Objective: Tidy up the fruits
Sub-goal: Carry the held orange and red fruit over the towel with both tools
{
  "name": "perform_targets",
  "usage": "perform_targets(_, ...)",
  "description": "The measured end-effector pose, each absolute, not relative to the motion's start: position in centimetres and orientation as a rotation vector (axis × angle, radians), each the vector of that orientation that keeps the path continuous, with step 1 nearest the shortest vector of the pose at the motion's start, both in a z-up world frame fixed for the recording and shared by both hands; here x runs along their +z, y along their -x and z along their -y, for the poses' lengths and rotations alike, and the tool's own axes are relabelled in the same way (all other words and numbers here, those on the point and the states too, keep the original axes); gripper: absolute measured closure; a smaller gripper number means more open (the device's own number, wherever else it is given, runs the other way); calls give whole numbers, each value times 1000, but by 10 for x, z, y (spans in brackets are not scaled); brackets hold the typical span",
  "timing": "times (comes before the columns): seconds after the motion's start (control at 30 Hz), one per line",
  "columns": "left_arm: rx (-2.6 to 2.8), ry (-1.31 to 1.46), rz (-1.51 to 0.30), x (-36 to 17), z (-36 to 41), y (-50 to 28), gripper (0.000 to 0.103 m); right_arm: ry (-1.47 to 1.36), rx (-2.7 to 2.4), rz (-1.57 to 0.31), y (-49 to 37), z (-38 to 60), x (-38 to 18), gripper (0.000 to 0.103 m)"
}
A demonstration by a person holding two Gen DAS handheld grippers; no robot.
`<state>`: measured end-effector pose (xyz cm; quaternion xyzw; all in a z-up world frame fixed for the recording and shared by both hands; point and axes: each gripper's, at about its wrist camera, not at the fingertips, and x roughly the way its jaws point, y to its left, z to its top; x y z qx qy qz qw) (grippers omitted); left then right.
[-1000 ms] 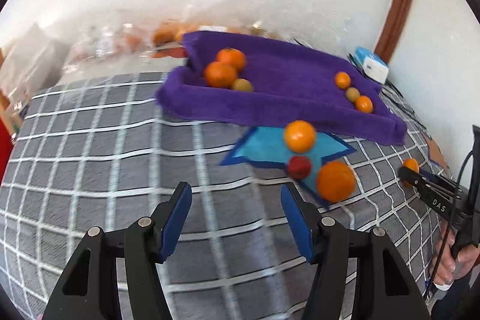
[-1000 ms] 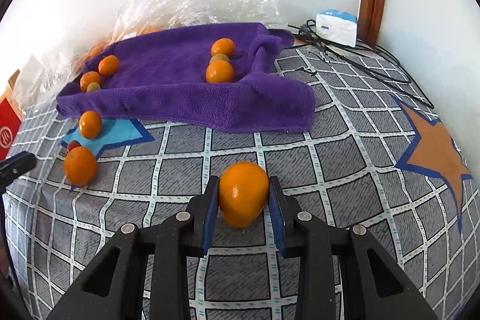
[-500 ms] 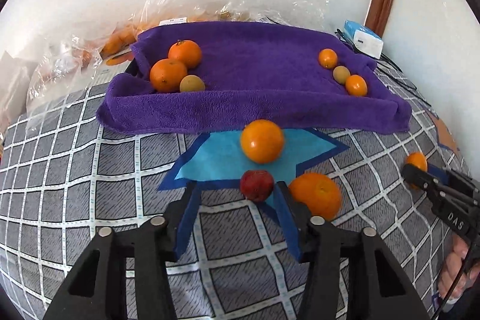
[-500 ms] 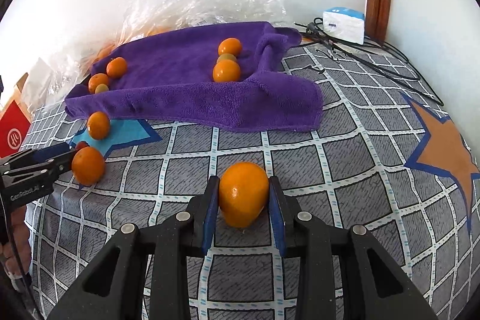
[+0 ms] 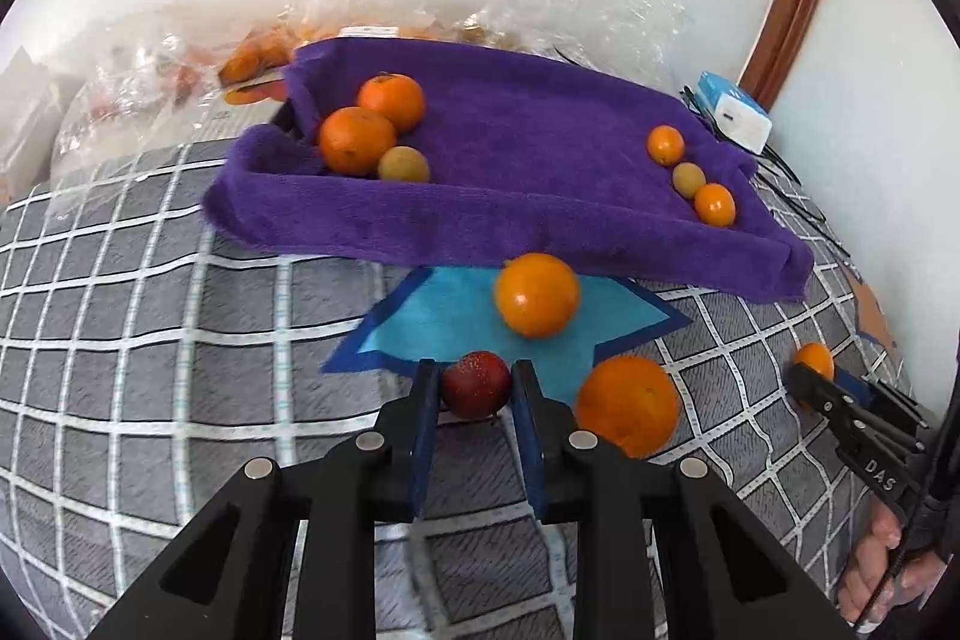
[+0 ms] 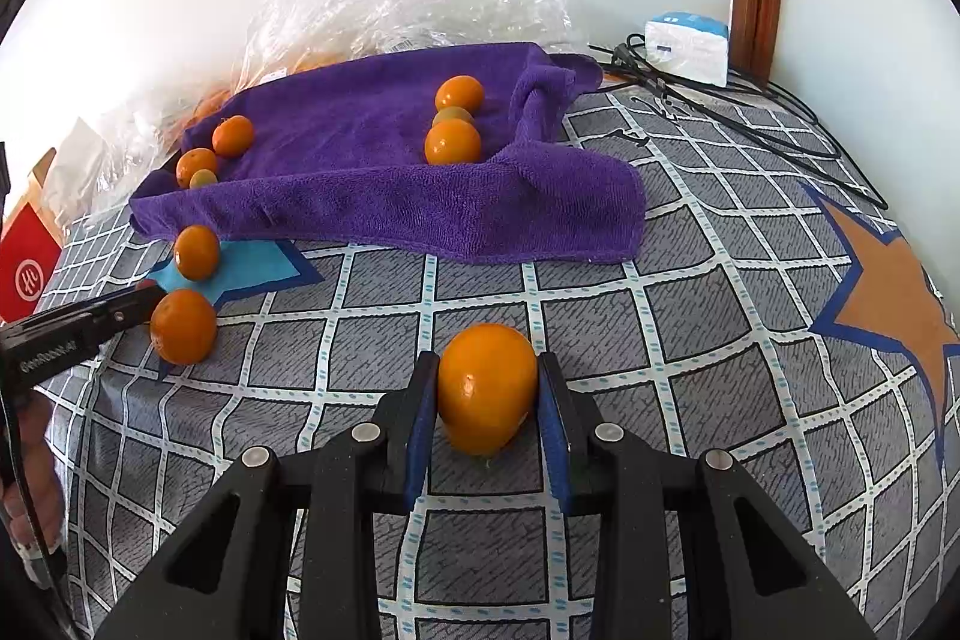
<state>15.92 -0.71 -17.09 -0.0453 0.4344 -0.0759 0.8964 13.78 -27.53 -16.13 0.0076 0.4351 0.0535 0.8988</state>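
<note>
- Red fruit on the checked cover at the blue star's edge: our left tongs have just closed on it.
- Orange clamped in our right tongs, low over the cover.
- Pick-up step, we judge; next, lift both to the purple towel.

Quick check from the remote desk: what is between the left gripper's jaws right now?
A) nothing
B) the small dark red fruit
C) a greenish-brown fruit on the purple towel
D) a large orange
B: in the left wrist view the left gripper has its blue jaws closed against both sides of the small dark red fruit, beside the blue star patch on the checked cover.
</note>
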Motion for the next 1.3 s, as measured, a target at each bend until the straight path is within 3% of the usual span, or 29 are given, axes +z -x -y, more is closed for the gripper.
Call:
perform_targets(0.27, -95, 84, -841, -142, -28, -142, 80, 14, 101, -906, -139, 268, -154, 71)
perform_targets(0.9, -59, 161, -730, -74, -63, -156, 80, -4, 126, -756, -173, 247, -52, 71)
perform_targets(1.3, -63, 191, -720, -67, -70, -183, 80, 20, 135, -724, -203, 234, -30, 71)
